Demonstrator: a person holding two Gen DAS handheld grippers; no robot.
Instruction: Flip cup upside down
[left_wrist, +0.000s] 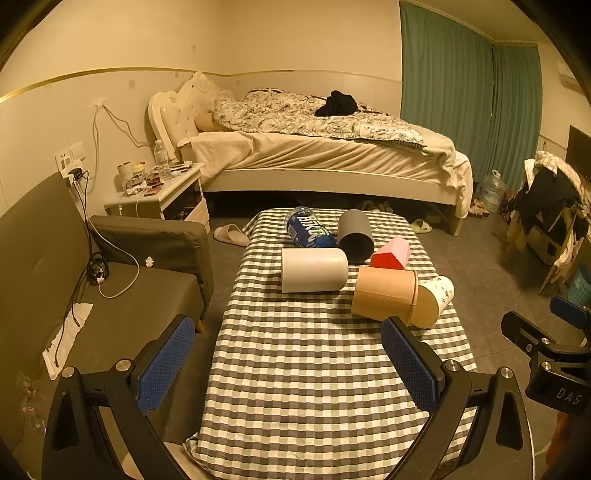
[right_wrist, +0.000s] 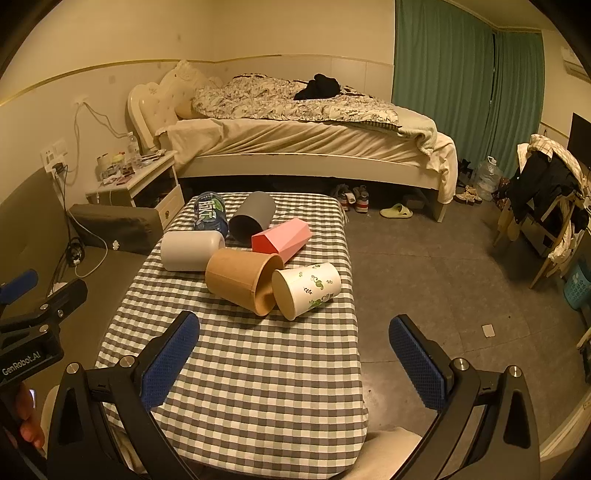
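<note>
— Cups (right_wrist: 236, 281) lie toppled mid-table (right_wrist: 258, 369), right?
— Yes, all on their sides. We hold left gripper (left_wrist: 288, 362) and right gripper (right_wrist: 295, 358) wide, gripping nothing.

Brown cup (left_wrist: 384, 293) masks the white leaf-print cup (left_wrist: 437, 301) at three o'clock in the left view; nightstand clutter (right_wrist: 122, 162) at ten o'clock too small to identify.

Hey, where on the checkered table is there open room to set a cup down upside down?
The near half of the checkered table is bare, from the tan cup and floral cup to the near edge. The far half is crowded with the white cup, pink cup, gray cup and blue bottle.
</note>
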